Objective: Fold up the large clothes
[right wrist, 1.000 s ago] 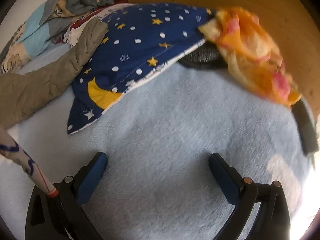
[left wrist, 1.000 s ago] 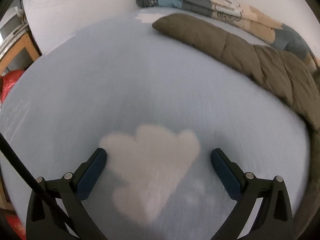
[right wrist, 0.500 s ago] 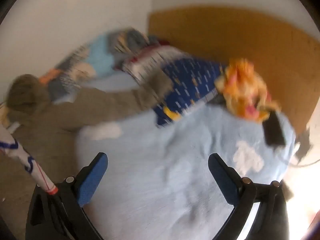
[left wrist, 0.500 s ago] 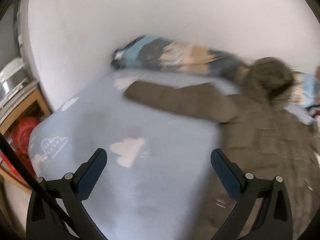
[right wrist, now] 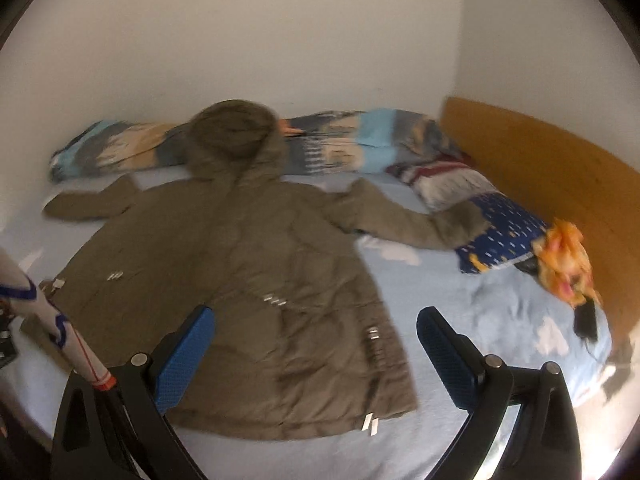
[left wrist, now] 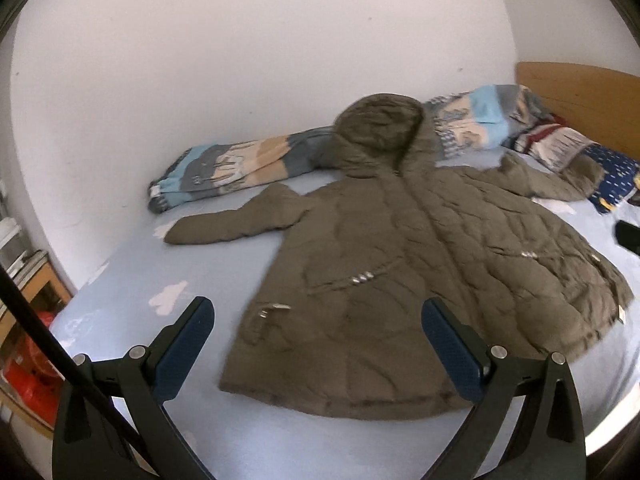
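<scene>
A large olive-brown hooded quilted coat [left wrist: 420, 264] lies spread flat, front up, on the light blue bed [left wrist: 168, 272], both sleeves stretched out to the sides and the hood toward the wall. It also shows in the right wrist view [right wrist: 240, 264]. My left gripper [left wrist: 318, 336] is open and empty, held above the coat's lower hem on its left half. My right gripper [right wrist: 314, 342] is open and empty, held above the coat's lower right part.
A rolled patterned blanket [left wrist: 224, 168] lies along the white wall behind the hood. Pillows, one dark blue with stars [right wrist: 500, 236], and an orange cloth [right wrist: 564, 264] lie by the wooden headboard [right wrist: 560, 176]. A shelf with red items [left wrist: 28, 360] stands left of the bed.
Both grippers have pulled back and up from close over the bed sheet. The whole spread coat is now in view. Both stay open.
</scene>
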